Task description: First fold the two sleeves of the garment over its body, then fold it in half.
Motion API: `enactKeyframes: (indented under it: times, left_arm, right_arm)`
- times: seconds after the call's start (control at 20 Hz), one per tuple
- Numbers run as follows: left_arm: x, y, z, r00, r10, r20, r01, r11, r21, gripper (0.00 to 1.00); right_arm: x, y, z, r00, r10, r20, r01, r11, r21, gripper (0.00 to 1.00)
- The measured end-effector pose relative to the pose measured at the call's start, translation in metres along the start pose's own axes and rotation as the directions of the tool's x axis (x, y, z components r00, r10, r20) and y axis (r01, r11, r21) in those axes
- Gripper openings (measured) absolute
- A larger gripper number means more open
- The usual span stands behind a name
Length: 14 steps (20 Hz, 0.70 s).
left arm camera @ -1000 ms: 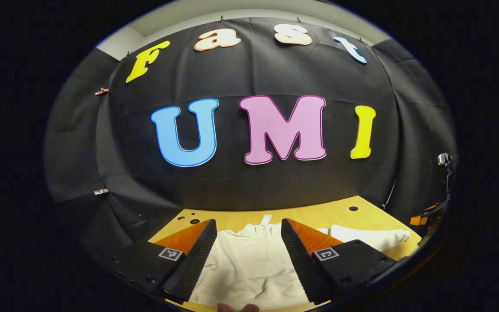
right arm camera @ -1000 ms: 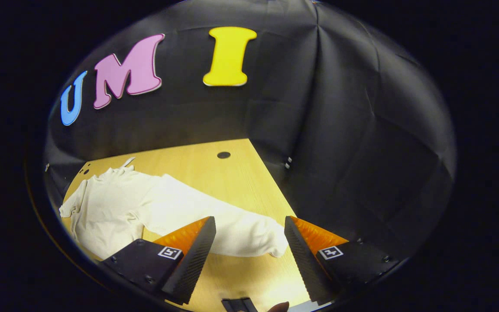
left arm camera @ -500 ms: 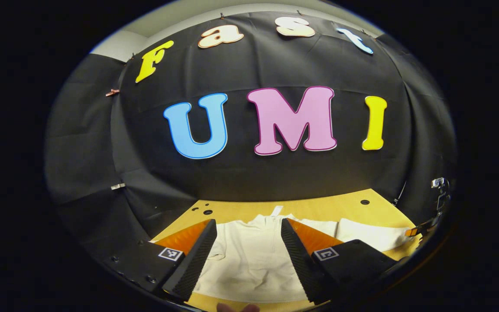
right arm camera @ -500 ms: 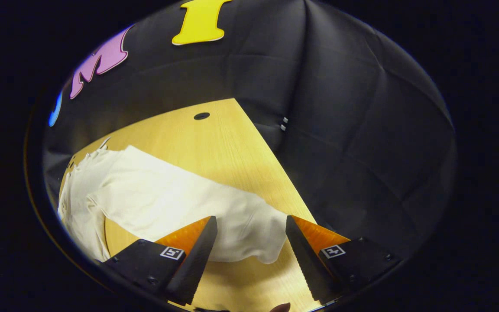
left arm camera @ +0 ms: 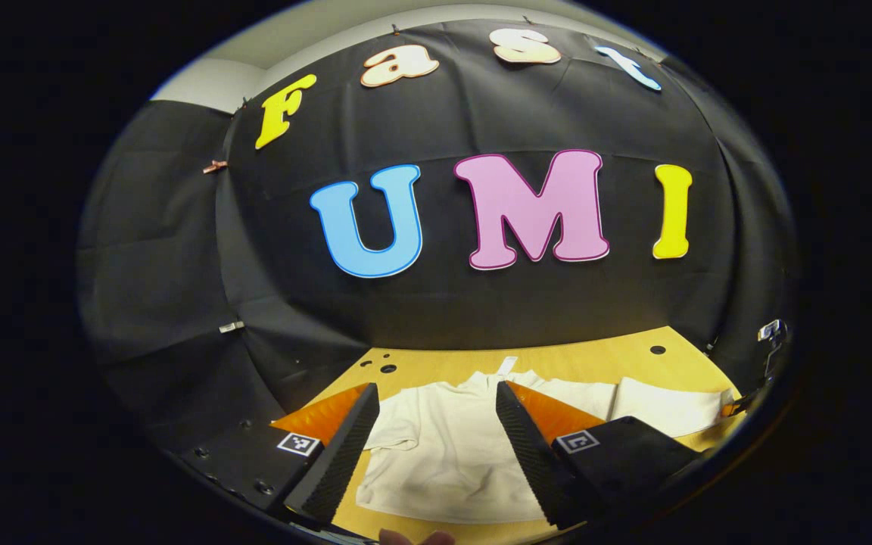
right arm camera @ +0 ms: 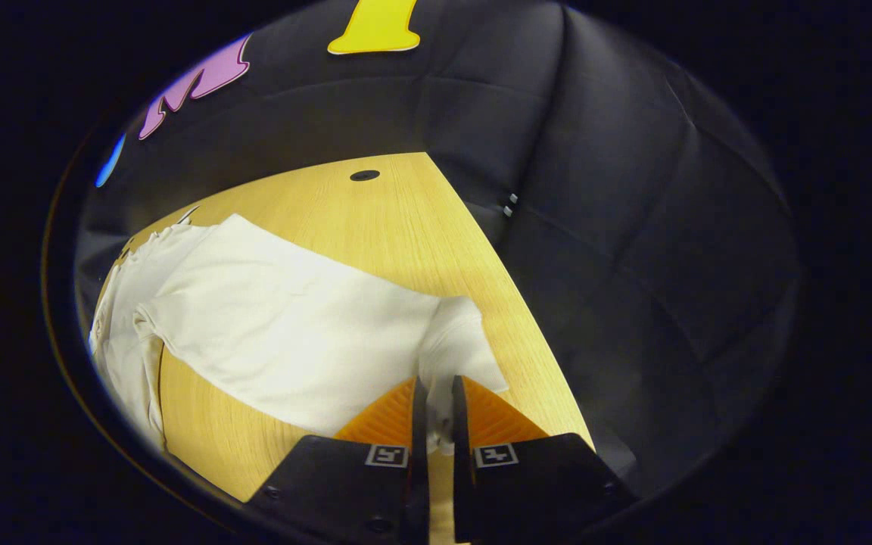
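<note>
At table edge point(right arm camera: 527, 356), tongs point(right arm camera: 436, 412) on sleeve point(right arm camera: 459, 348)

Black cloth wall point(left arm camera: 481, 303) hangs all around me. Below it lies a pale wooden table point(right arm camera: 398, 227) with small dark holes, brightly lit.

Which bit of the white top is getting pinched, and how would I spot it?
On the yellow wooden table lies a cream long-sleeved fabric top. Its long sleeve stretches toward the table's edge; the crumpled cuff is pinched between the right gripper jaws.
</note>
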<state>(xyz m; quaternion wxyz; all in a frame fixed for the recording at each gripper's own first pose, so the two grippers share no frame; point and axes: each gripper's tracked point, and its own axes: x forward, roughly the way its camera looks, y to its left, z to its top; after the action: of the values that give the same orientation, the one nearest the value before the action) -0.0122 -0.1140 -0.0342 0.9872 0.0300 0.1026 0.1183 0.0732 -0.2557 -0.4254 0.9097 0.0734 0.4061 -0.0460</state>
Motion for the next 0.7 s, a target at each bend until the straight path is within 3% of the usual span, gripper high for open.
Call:
enactKeyframes:
  times: [0.1, 0.45, 0.7]
  left_arm:
    - [0.002, 0.009, -0.003, 1.0, -0.001, -0.004, 0.001, 1.0, -0.012, 0.97]
    - [0.026, 0.04, -0.003, 0.994, -0.105, 0.032, 0.105, 0.994, 0.001, 0.97]
    - [0.046, 0.07, -0.005, 0.981, -0.185, 0.049, 0.187, 0.982, -0.031, 0.97]
  right_arm:
    - [-0.013, -0.002, 0.01, 0.999, -0.01, 0.046, 0.01, 1.0, 0.009, 0.1]
    - [-0.08, 0.002, 0.029, 0.981, -0.108, 0.161, 0.101, 0.994, 0.052, 0.1]
    - [-0.148, 0.043, 0.058, 0.948, -0.162, 0.273, 0.147, 0.986, 0.076, 0.1]
